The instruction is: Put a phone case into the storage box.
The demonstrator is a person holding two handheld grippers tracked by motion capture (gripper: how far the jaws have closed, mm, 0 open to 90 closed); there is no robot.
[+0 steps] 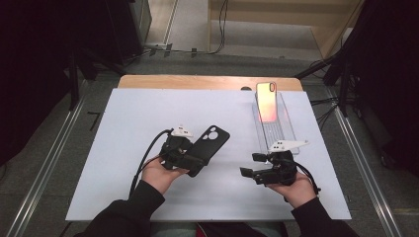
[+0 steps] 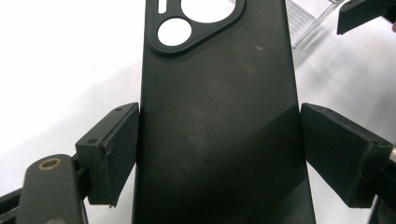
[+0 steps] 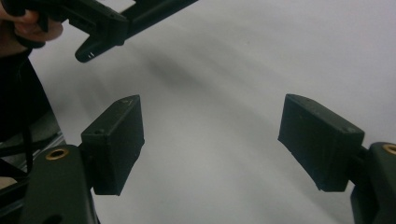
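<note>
The left gripper (image 1: 195, 160) pinches a black case (image 1: 210, 148) by its long edges, with the camera cut-out pointing far and right; it sits left of centre over the white bench (image 1: 123, 128). In the left gripper view both pads press the case (image 2: 217, 121) sides. The right gripper (image 1: 249, 165), near right, is spread with nothing between its jaws. A phone (image 1: 267, 101) leans in a clear stand (image 1: 279, 131) at the far right, well apart from the case.
</note>
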